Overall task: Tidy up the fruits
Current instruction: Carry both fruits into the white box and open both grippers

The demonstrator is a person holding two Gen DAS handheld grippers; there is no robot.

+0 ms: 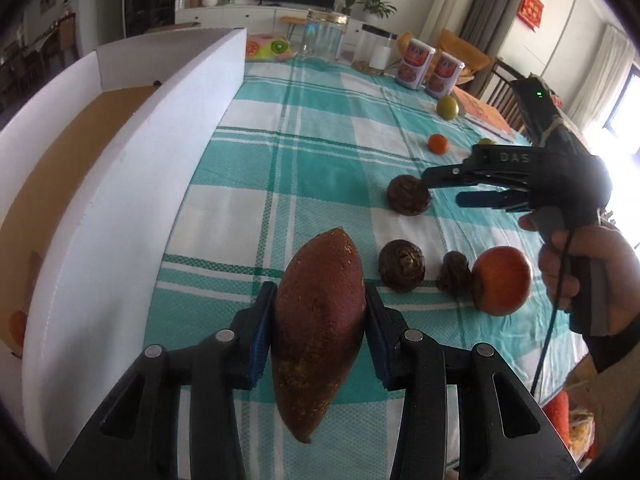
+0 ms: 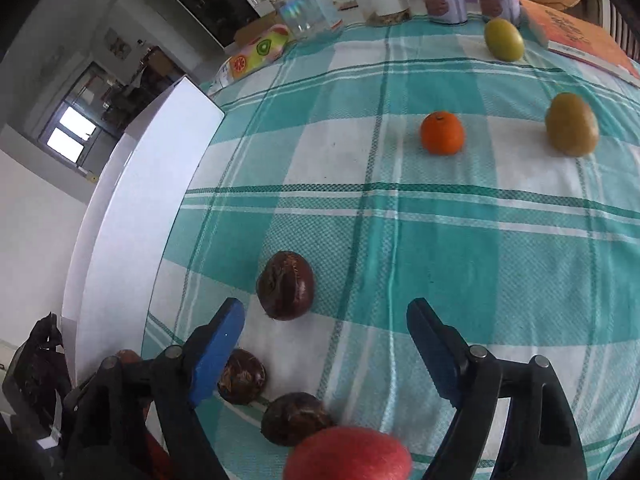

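while the white box point(image 1: 132, 184) stands open along the left edge of the table, the left gripper point(image 1: 318, 332) is clenched on the sweet potato point(image 1: 320, 320), pads pressing its flanks near the middle, with the root lifted above the checked cloth point(image 1: 304, 152). to finish this step well, i judge the carry should rise enough for the hanging tip to clear the box wall, then lower onto the brown floor point(image 1: 80, 140) before letting go; an orange-red fruit point(image 1: 18, 326) already lies at the near end inside. further right, three dark round fruits point(image 2: 285, 285) sit near each other, with a red apple point(image 1: 502, 280) touching the nearest one. beyond lie a tangerine point(image 2: 442, 133), a kiwi point(image 2: 572, 125) and a green fruit point(image 2: 504, 39). the right gripper point(image 2: 326, 336) hangs released, fingers wide apart and holding nothing, over the dark fruits. jars and cans stand at the far edge, well clear of the path.
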